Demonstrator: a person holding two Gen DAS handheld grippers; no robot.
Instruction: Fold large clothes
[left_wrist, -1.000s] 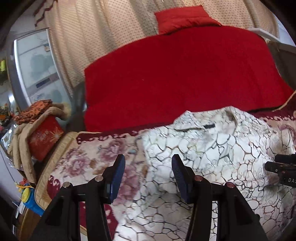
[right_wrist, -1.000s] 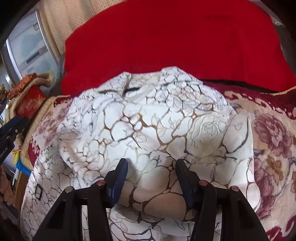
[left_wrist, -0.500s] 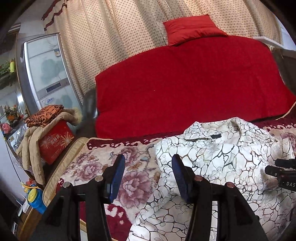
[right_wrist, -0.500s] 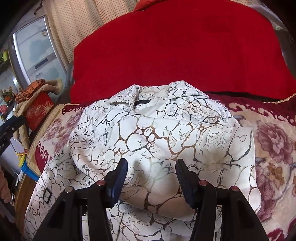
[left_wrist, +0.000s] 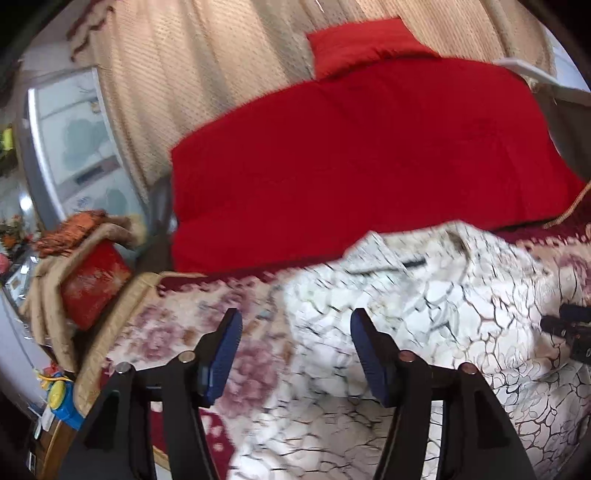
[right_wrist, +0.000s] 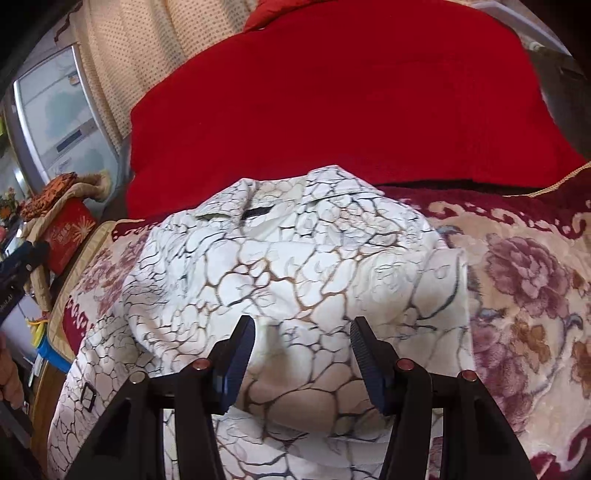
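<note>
Ahead of both tongs, the shirt (right_wrist: 295, 266) is left bunched on the blanket (right_wrist: 524, 273), unfolded, since left tongs (left_wrist: 295, 347) and right tongs (right_wrist: 303, 347) are held released, nothing gripped.

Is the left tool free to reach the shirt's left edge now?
Probably yes: the left tool is open above the shirt, nothing lying between.

Your left wrist view blurs the shirt (left_wrist: 388, 302); its near hem is cut off; the right tongs (left_wrist: 569, 332) are clipped at the right edge.

white crackle-print shirt (right_wrist: 295, 266), red cover (right_wrist: 332, 103)
</note>
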